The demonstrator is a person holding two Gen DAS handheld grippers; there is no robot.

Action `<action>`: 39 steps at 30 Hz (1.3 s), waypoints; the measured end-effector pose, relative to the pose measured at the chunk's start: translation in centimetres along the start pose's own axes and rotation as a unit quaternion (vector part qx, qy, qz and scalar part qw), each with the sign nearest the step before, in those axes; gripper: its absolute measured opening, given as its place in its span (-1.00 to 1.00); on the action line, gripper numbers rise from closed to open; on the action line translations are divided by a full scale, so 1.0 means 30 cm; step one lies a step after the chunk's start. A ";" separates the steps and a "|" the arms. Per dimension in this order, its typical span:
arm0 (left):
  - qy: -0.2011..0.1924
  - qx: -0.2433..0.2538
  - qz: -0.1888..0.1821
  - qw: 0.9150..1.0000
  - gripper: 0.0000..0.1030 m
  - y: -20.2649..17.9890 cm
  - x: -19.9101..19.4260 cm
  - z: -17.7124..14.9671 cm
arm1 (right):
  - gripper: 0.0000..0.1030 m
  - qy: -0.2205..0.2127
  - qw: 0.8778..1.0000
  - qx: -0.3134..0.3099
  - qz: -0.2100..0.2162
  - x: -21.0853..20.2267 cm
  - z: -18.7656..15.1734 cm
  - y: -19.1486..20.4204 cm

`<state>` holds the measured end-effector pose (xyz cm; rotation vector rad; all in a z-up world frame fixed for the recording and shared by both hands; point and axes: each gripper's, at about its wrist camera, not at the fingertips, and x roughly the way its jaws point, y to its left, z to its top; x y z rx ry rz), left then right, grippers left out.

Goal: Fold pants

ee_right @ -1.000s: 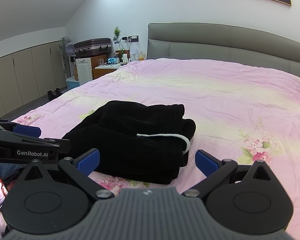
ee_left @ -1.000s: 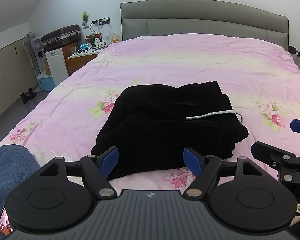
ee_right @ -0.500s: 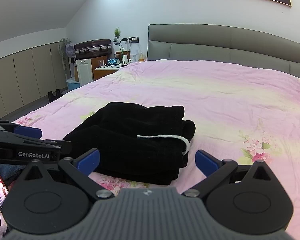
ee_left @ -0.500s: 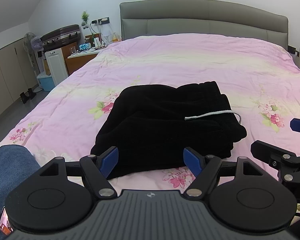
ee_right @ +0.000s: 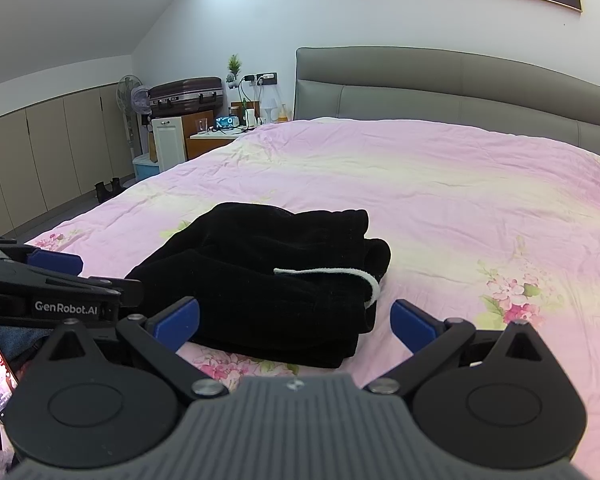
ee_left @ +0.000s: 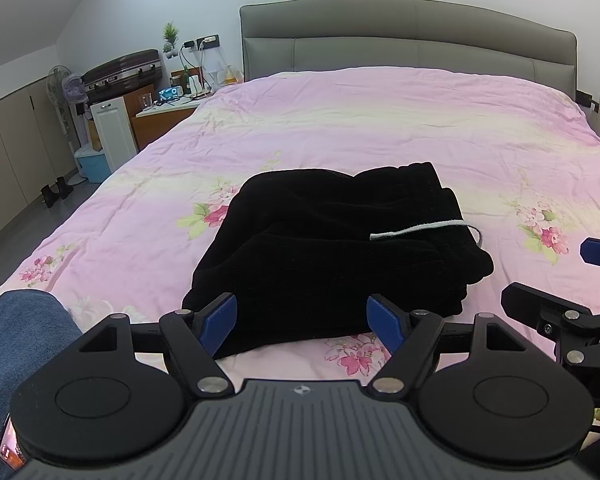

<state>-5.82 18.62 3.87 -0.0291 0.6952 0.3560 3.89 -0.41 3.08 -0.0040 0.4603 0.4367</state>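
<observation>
Black pants point(ee_left: 332, 248) lie folded in a compact pile on the pink bedspread point(ee_left: 380, 128), with a white drawstring point(ee_left: 420, 230) across the top. My left gripper point(ee_left: 302, 322) is open and empty, just in front of the pile's near edge. My right gripper point(ee_right: 294, 322) is open and empty, also near the pile's front edge; the pants show in its view point(ee_right: 268, 272) with the drawstring point(ee_right: 340, 276). Each gripper shows at the edge of the other's view.
The bed has a grey headboard point(ee_left: 400, 36). A nightstand with small items point(ee_left: 168, 108), a fan point(ee_left: 66, 88) and a suitcase point(ee_left: 120, 74) stand at the left. A person's jeans-clad leg point(ee_left: 16, 344) is at the lower left.
Both grippers have drawn back slightly from the pile; the right view has tilted up a little. The pants have not moved.
</observation>
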 end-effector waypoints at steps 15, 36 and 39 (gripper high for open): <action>0.003 -0.002 0.002 1.000 0.69 -0.004 -0.016 -0.002 | 0.90 0.000 1.000 -0.001 0.002 -0.004 -0.001 0.004; 0.006 -0.002 0.006 1.000 0.69 -0.021 -0.021 -0.008 | 0.90 0.002 1.000 -0.002 0.003 -0.007 -0.003 0.006; 0.007 -0.003 0.005 1.000 0.69 -0.022 -0.023 -0.008 | 0.90 0.004 1.000 -0.003 0.005 -0.012 -0.006 0.005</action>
